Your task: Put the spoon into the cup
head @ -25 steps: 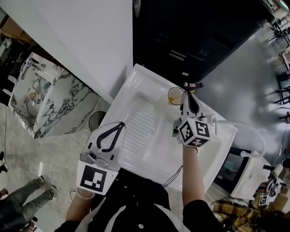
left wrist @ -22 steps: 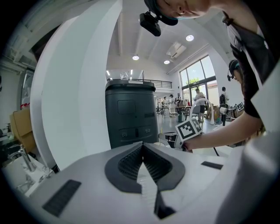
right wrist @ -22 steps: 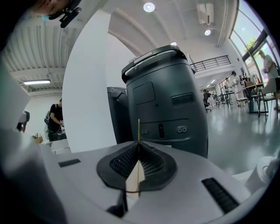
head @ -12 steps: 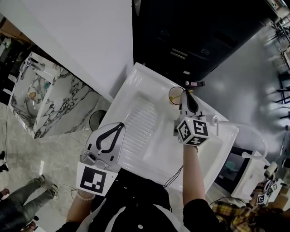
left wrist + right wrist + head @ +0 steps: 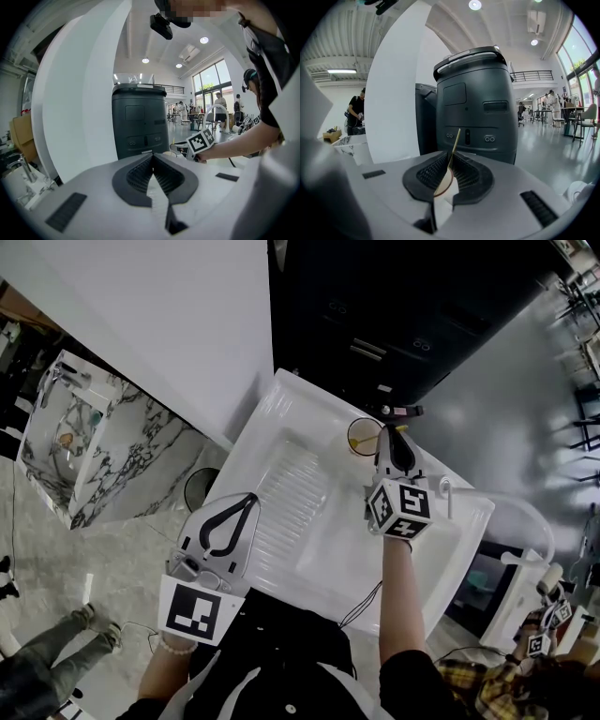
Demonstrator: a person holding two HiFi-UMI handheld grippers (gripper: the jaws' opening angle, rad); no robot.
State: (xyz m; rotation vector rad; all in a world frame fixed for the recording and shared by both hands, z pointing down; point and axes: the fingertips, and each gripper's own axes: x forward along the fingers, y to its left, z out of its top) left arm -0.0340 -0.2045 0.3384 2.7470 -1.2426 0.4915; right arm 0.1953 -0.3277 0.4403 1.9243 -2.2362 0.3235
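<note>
A clear cup [image 5: 361, 439] with a brown rim stands at the far edge of the white sink top [image 5: 309, 549]. My right gripper [image 5: 393, 435] hovers right beside and over it. In the right gripper view the thin pale spoon [image 5: 454, 139] stands upright between the jaw tips of my right gripper [image 5: 451, 155], and the cup [image 5: 443, 183] shows below through the gap. The jaws are starting to open, but the pads still touch the handle. My left gripper [image 5: 247, 500], [image 5: 153, 157] rests shut and empty over the near left corner.
A ridged draining area [image 5: 286, 498] lies left of the basin. A dark grey cabinet [image 5: 394, 324], [image 5: 476, 108] stands just behind the cup, a white wall panel [image 5: 159, 315] to its left. A white tap [image 5: 525, 517] arches at the right. A small dark item [image 5: 401, 412] sits beyond the cup.
The right gripper's marker cube has rolled slightly while staying over the cup. The left gripper has not moved.
</note>
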